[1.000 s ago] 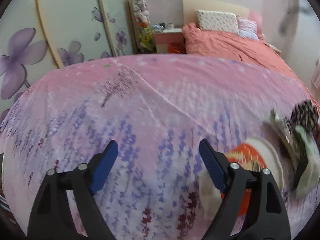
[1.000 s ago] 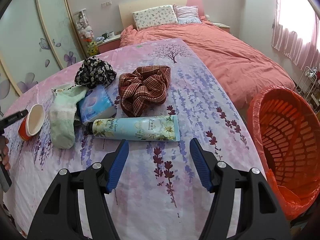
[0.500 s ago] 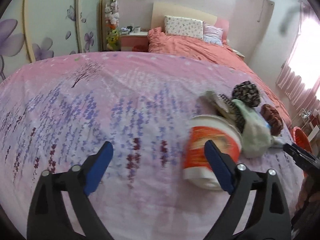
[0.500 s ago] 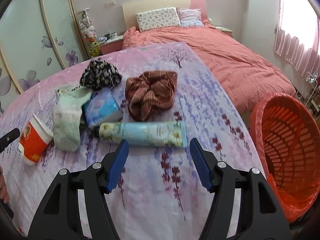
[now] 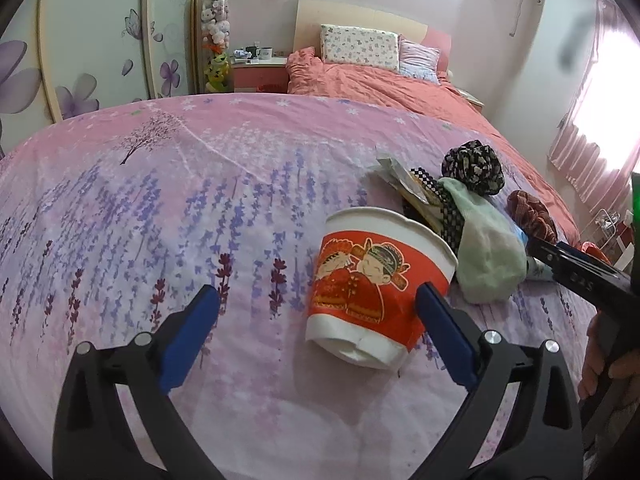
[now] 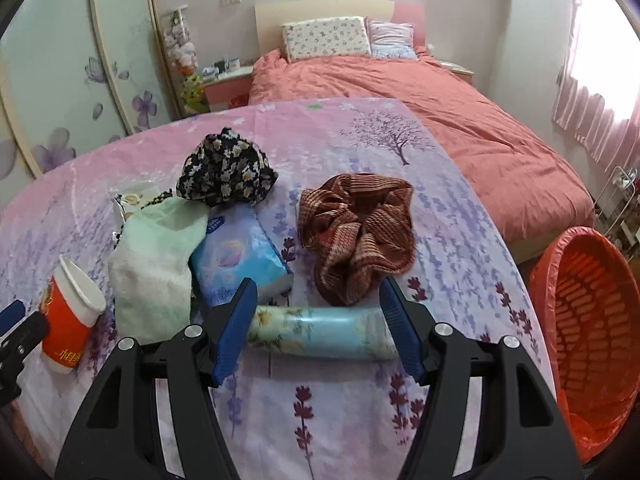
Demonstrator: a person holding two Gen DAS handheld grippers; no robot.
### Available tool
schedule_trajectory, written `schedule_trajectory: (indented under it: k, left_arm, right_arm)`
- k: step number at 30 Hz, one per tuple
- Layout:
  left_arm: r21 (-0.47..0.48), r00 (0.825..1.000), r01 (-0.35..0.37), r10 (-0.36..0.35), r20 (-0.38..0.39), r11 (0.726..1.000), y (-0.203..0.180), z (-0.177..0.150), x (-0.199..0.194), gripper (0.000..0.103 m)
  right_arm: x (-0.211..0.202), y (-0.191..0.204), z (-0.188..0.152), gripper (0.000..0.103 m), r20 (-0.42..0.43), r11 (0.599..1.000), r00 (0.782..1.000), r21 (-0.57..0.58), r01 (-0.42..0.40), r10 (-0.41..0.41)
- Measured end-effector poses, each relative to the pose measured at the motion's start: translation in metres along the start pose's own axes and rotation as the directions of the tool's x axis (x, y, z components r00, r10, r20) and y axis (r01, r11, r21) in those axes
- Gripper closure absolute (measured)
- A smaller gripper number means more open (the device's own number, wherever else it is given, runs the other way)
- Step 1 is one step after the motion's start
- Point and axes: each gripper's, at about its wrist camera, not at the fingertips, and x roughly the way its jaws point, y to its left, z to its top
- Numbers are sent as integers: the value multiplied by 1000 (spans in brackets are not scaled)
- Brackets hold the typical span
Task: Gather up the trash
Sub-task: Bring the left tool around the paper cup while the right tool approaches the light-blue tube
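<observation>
On the flowered cloth, the left gripper (image 5: 316,316) gapes around a red paper cup (image 5: 372,280), perhaps touching one finger, while the spread right gripper (image 6: 318,314) straddles a floral tube (image 6: 320,332) whose ends its fingers hide, the orange bin (image 6: 588,340) partly cut off.

The left gripper (image 5: 316,312) has swung toward the cup (image 5: 376,288), which now stands upright against its right finger. The right gripper (image 6: 318,320) has closed in on the tube (image 6: 320,332), now straddling it.
</observation>
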Motion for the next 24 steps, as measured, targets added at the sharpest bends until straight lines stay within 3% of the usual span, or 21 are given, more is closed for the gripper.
schedule_trajectory:
  k: [6, 11, 21, 24]
  left_arm:
    - [6, 1000, -16, 16, -1, 1000, -5, -6, 0, 5]
    - [21, 1000, -22, 22, 5, 1000, -10, -9, -1, 5]
    - [28, 999, -37, 37, 6, 999, -19, -16, 3, 5]
    - [36, 999, -43, 43, 8, 998, -22, -14, 5, 5]
  right_arm:
    - [2, 13, -2, 39, -22, 996, 999, -80, 30, -31]
    - [-23, 9, -23, 39, 10, 990, 1000, -135, 30, -29]
    - [-35, -19, -35, 38, -8, 1000, 1000, -14, 7, -7]
    - [-27, -25, -29, 38, -42, 995, 998, 90, -32, 36]
